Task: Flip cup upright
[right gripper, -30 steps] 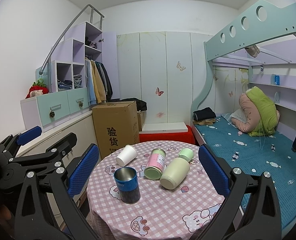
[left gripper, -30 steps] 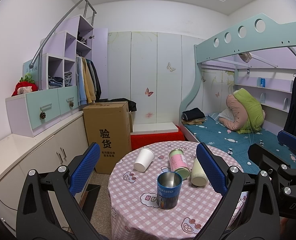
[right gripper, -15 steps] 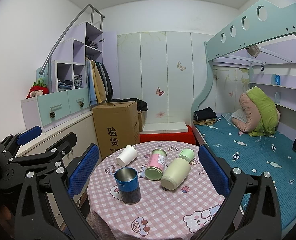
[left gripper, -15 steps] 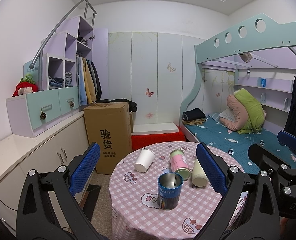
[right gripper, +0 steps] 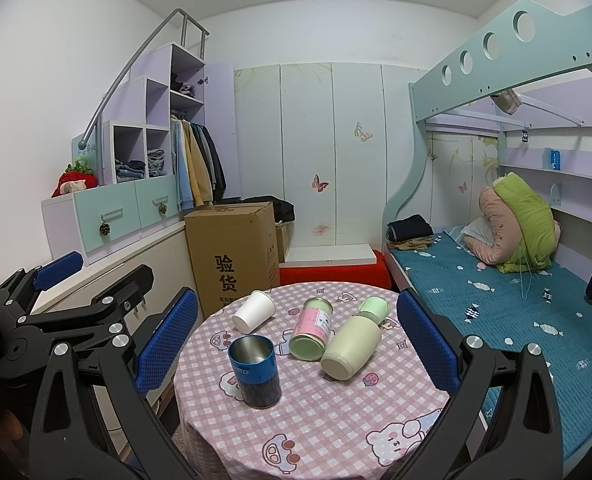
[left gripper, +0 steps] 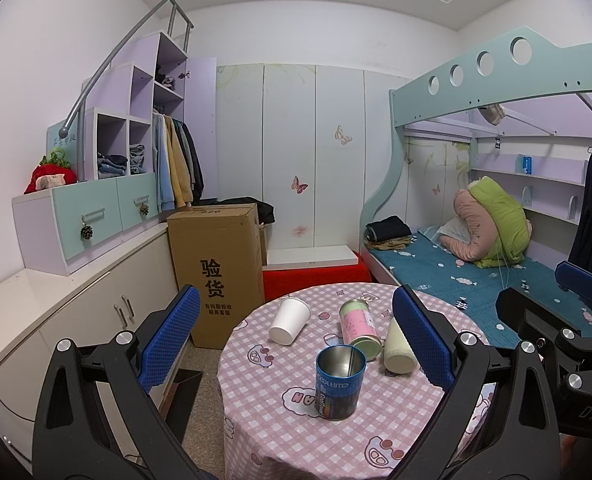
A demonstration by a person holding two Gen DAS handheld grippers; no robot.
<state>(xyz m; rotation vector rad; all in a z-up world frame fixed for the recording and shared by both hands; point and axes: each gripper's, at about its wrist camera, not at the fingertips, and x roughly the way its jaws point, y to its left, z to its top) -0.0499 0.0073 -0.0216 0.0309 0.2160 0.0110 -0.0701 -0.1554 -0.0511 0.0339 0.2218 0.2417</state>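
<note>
The white paper cup [left gripper: 289, 321] lies on its side near the tabletop's [right gripper: 336, 420] far left edge, untouched; 1 blue cup [right gripper: 255, 370] already stands upright. Left gripper [left gripper: 296, 340] and right gripper [right gripper: 296, 348] hover wide open, holding nothing.

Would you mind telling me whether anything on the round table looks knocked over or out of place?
Yes. Three vessels lie on their sides behind the upright blue metal cup: the white paper cup, the pink-labelled can and the pale green flask. Nothing appears spilled on the checked tablecloth. Both grippers are open and hold nothing.
</note>
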